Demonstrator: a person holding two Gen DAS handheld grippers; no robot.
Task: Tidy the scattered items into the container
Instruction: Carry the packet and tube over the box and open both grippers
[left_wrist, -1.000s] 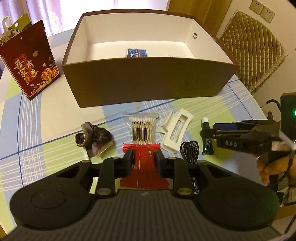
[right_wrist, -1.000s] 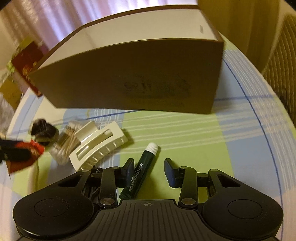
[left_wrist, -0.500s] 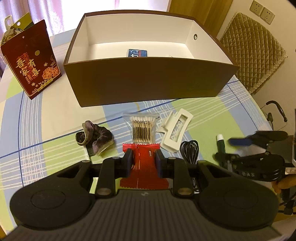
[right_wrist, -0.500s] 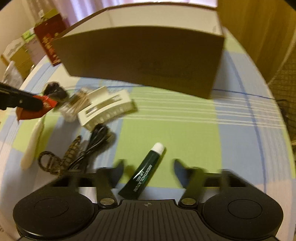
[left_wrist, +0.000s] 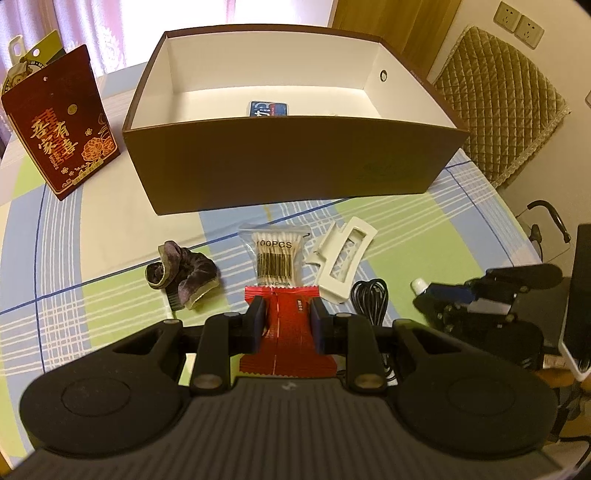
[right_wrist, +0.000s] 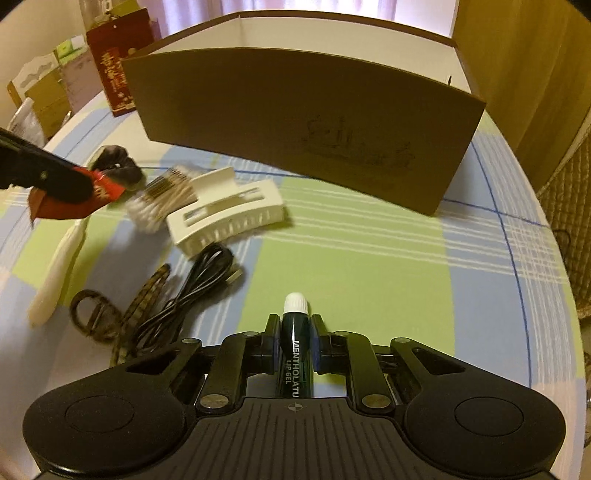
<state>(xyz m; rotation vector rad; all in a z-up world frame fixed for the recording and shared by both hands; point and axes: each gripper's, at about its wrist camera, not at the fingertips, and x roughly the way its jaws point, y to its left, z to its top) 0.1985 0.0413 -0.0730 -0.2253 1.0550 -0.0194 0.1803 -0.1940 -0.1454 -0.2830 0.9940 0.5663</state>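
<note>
We see the left gripper (left_wrist: 287, 318) with its jaws pressed onto a red foil packet (left_wrist: 286, 334), which is lifted off the cloth and pinched across its middle, its upper edge sticking out past the fingertips. The right gripper (right_wrist: 294, 334) pinches a dark green lip gel tube (right_wrist: 294, 356) lengthwise between its pads, white cap pointing forward and clear of the table. Just ahead of the left gripper lies a clear bag of cotton swabs (left_wrist: 274, 260), with a purple scrunchie (left_wrist: 183, 275) to its left and a white hair claw (left_wrist: 345, 264) to its right, the claw's near end just beside a coiled black cable (left_wrist: 370, 297). From the right wrist view we find the same cable close to the gripper's left side, next to a brown patterned hair clip (right_wrist: 110, 317) and a pale stick-shaped item (right_wrist: 59, 269), so that side is crowded. Straight ahead of the right gripper the checked tablecloth (right_wrist: 369, 266) is bare up to the brown box (left_wrist: 291, 166), giving open room on the right half of the table. The box stands well beyond the scattered items, open at the top, white inside, with a blue card (left_wrist: 269, 109) showing over its near wall. A dark red gift box (left_wrist: 61, 125) stands upright left of it, and a quilted chair (left_wrist: 495, 107) sits past the table's right edge.
</note>
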